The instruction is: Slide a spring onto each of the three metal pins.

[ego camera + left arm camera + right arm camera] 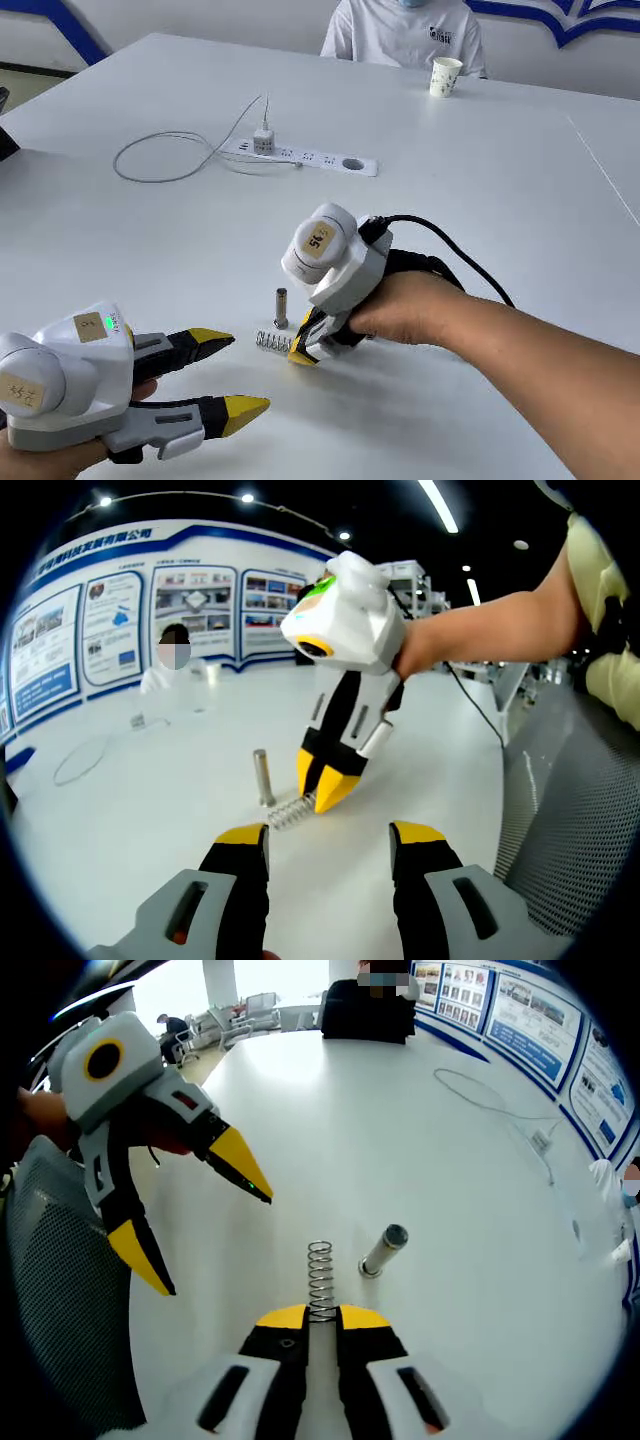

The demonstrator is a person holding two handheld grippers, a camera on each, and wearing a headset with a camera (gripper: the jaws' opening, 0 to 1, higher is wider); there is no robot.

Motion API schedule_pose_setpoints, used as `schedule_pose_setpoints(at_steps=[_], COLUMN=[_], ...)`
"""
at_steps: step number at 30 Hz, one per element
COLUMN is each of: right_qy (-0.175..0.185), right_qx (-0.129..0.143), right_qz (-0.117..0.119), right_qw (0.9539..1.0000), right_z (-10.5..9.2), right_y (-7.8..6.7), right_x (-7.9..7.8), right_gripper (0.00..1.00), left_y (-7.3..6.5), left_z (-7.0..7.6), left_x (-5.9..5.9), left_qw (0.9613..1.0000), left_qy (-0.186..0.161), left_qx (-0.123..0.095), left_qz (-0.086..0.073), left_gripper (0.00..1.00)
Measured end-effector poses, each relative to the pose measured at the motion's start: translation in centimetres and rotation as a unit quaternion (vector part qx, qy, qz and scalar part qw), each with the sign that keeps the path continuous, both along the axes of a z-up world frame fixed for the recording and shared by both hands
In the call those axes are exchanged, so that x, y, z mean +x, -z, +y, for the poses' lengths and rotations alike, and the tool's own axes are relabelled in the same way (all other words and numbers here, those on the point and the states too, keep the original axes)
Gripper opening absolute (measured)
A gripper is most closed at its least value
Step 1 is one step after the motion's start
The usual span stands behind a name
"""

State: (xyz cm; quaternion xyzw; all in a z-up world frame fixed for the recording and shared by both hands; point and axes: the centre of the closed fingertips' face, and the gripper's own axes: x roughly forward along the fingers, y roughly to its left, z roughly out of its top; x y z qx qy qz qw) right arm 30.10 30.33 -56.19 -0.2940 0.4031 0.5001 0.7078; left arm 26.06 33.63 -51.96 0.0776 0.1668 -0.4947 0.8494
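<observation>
Closest in the head view was the left gripper (pixel 240 372), held low at the bottom left with its yellow-tipped jaws spread apart and nothing between them. Beyond it, a hand (pixel 405 310) tilted the right gripper (pixel 303 352) down to the white surface (pixel 480 180), its jaws at one end of a small spring (pixel 272 342) lying flat. One metal pin (pixel 281 307) stood upright just behind the spring. Farther back lay a power strip (pixel 300 157) with a looped white cable (pixel 160 160). A paper cup (pixel 445 76) stood near a seated person (pixel 405 30).

From the left gripper view, its own jaws (pixel 330 835) rose wide open at the bottom. The right gripper (pixel 328 785) reached down from above, its tips on the spring (pixel 290 812), with the pin (pixel 263 777) upright just to the left.

From the right gripper view, its own jaws (pixel 322 1315) were pinched together on the near end of the spring (pixel 320 1275), which stretched away along the surface. The pin (pixel 383 1250) stood just beside the spring on the right, apart from it. The left gripper (pixel 200 1220) came in from the left, its jaws open and well apart from the spring.
</observation>
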Motion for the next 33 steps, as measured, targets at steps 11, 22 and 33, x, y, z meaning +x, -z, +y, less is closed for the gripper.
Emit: schedule_pose_setpoints(at_steps=[11,22,33], right_qy=[-0.037,-0.097,-0.128], right_qx=[0.011,0.024,0.046], right_qz=[-0.017,-0.028,-0.029], right_qw=[0.9991,0.9946,0.9903], right_z=[-0.7,-1.4,-1.8], right_y=[-2.8,-4.4,-4.9], right_x=[-2.3,-5.1,-6.5], right_gripper=[0.11,0.11,0.11], left_y=[-0.2,-0.9,-1.9], left_z=[-0.5,-1.5,-3.0], left_x=[-0.1,-0.9,-2.3], left_qw=[0.9999,0.9992,0.9967], left_qy=[0.01,0.037,0.076], left_qx=[0.001,-0.006,-0.022], left_qz=[-0.003,-0.012,-0.017], left_gripper=[0.49,0.43,0.27])
